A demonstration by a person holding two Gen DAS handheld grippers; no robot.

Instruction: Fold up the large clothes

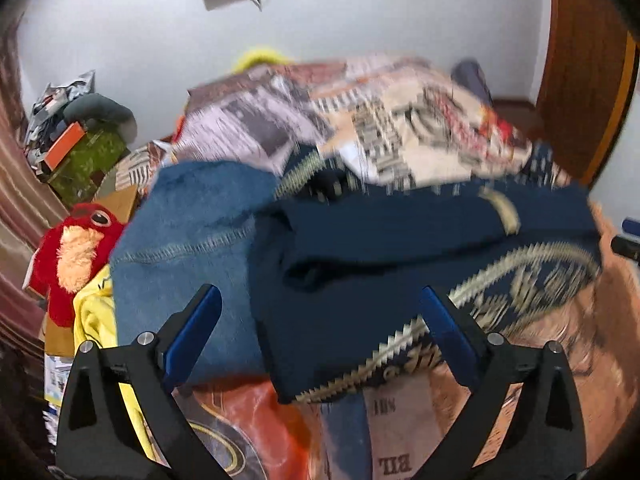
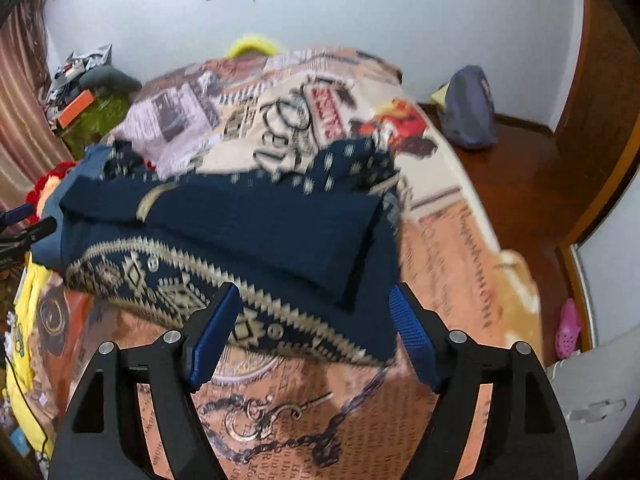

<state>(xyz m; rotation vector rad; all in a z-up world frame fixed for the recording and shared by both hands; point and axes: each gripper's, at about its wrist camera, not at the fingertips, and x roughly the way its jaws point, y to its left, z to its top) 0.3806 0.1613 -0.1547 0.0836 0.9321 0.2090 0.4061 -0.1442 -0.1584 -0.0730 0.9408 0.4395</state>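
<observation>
Nearest the cameras, both tongs stood spread and empty. The left gripper (image 1: 320, 336) had its blue pads (image 1: 192, 336) wide apart above the near edge of the navy garment (image 1: 360, 272), nothing pinched between them. The right gripper (image 2: 316, 332) was parted too, a little less wide, its pads (image 2: 412, 336) on either side of the garment's near patterned hem (image 2: 248, 308) and clear of the cloth.

The navy garment (image 2: 248, 224) lay folded into a thick bundle across the near part of the bed (image 2: 460, 240), its beige zigzag border along the near edge, on the printed bedspread (image 2: 280, 120). At its left side a blue denim piece (image 1: 188, 232) lay partly under it, near the bed's left edge, with yellow cloth (image 1: 96, 312) and a red plush toy (image 1: 76, 256) just beyond.

Further back, the bedspread ran to the far edge. A grey-blue bag (image 2: 470, 108) sat on the wooden floor (image 2: 532, 184) off the bed's right side, a pink shoe (image 2: 568, 328) nearer, the white wall (image 2: 360, 12) behind.
</observation>
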